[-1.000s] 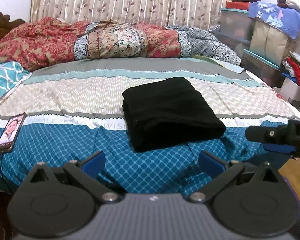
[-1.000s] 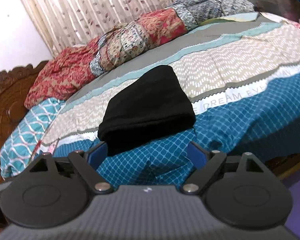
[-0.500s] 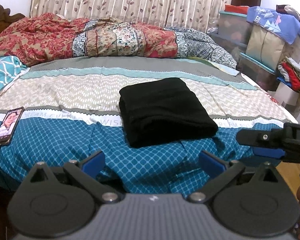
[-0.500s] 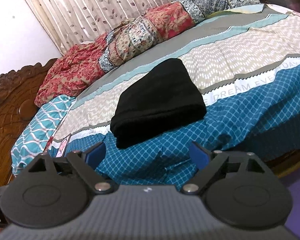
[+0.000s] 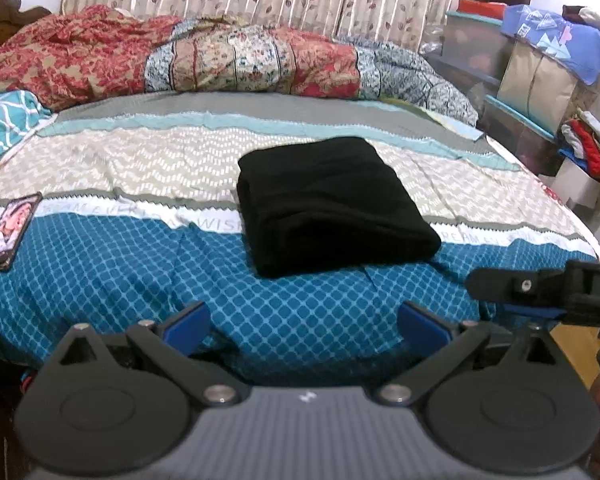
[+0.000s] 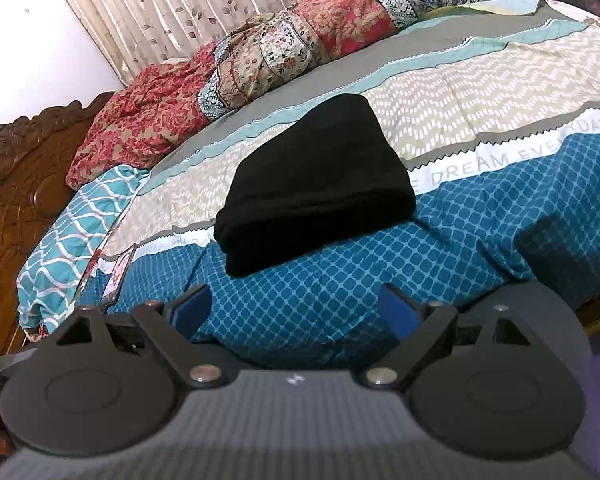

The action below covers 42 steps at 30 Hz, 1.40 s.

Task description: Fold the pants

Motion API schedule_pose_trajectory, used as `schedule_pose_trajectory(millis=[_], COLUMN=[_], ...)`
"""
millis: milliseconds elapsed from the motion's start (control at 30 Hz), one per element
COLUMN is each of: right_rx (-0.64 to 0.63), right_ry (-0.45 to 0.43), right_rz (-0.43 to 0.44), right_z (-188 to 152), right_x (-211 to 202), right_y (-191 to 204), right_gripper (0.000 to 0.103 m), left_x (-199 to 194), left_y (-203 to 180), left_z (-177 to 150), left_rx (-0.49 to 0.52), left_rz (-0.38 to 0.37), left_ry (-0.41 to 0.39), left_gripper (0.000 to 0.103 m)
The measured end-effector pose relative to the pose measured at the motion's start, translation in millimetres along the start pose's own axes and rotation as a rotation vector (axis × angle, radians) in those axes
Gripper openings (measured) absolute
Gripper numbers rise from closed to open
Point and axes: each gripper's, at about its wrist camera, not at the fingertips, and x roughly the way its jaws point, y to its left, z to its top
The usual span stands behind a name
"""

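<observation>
Black pants (image 5: 332, 206) lie folded into a neat thick rectangle in the middle of the bed (image 5: 100, 264), across the patterned cover. The same folded pants (image 6: 316, 188) show in the right wrist view. My left gripper (image 5: 304, 320) hangs back from the bed's near edge, jaws wide apart, nothing between the blue pads. My right gripper (image 6: 296, 306) is likewise open and empty, short of the pants; its side (image 5: 540, 288) juts in at the right of the left wrist view.
A phone (image 5: 8, 232) lies on the cover at the left (image 6: 118, 274). A rolled red floral quilt (image 5: 220, 60) runs along the far side under curtains. Storage boxes and clothes (image 5: 540, 80) stack at the right. A carved wooden headboard (image 6: 20, 184) stands left.
Both views have drifted slightly: the pants sit a little higher and farther left in the left wrist view, and more of the headboard shows in the right. Both grippers stay open and empty.
</observation>
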Motion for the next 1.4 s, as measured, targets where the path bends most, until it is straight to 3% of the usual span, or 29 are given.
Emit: schedule_pose_trajectory(millis=[333, 533, 667, 767, 867, 1167, 1267, 1400], right_rx=[0.044, 0.093, 0.141, 0.110, 0.116, 0.099, 0.111, 0.104], right_ry=[0.051, 0.043, -0.019, -0.084, -0.094, 0.016, 0.097, 0.144], right_rz=[0.009, 0.039, 0.129, 0.163, 0.190, 0.212, 0.270, 0.361], right_z=[5, 9, 30, 56, 84, 122, 122, 121], right_x=[17, 21, 23, 34, 56, 130, 157, 179], right_y=[-14, -33, -53, -69, -92, -132, -138, -129], right_gripper=[0.092, 0.092, 0.092, 0.092, 0.092, 0.092, 0.092, 0.094], left_x=[27, 39, 56, 87, 126, 226, 243, 257], left_y=[15, 53, 86, 97, 102, 121, 120, 109], left_z=[7, 33, 65, 86, 99, 113, 111, 110], left_rx=[-0.066, -0.147, -0.253, -0.267, -0.275, -0.392, -0.411, -0.402], left_rz=[-0.009, 0.019, -0.093, -0.157, -0.202, -0.330, -0.405, -0.448], left_ry=[0.084, 0.054, 0.044, 0.065, 0.106, 0.257, 0.272, 0.231], left_gripper=[0.103, 0.103, 0.103, 0.103, 0.103, 0.103, 0.103, 0.101])
